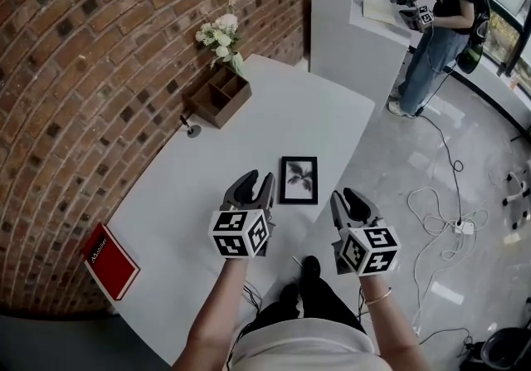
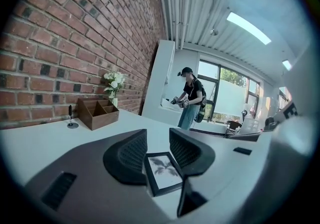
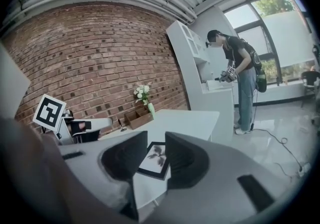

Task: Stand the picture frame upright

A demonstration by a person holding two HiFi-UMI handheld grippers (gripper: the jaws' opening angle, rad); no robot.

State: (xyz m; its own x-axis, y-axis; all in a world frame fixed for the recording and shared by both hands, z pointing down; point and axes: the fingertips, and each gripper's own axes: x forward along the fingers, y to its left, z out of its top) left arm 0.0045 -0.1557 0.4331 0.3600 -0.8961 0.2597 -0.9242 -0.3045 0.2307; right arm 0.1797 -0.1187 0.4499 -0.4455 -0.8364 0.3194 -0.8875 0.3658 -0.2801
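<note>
**Frame lying flat, both tongs open and empty**

The picture frame (image 1: 299, 180) is lying flat on its back on the white table (image 1: 282, 108), close to the near edge, with the leaf print facing up. In the head view it is sitting between the two grippers, a little ahead of their tips.

The left gripper (image 1: 255, 183) is hovering just beside the frame's left edge. Its jaws are standing apart with nothing between the pads. In the left gripper view the frame is showing through the gap, but it is resting on the table beyond the tips, untouched.

The right gripper (image 1: 345, 197) is hanging to the right of the frame, near the table's edge and a bit further from it. Its jaws are spread too and are pinching nothing.

As I judge it, the task is only at the approach: nothing is being gripped, lifted or tilted yet. Nearly everything is remaining. The frame is needing to be taken hold of and raised onto its lower edge. Probably the support at the back, which I cannot see, is also needing to be opened.

The wooden organizer (image 1: 220, 97), the flowers (image 1: 220, 36) and the red book (image 1: 110, 261) are sitting well apart from the frame and are not getting in the way.
</note>
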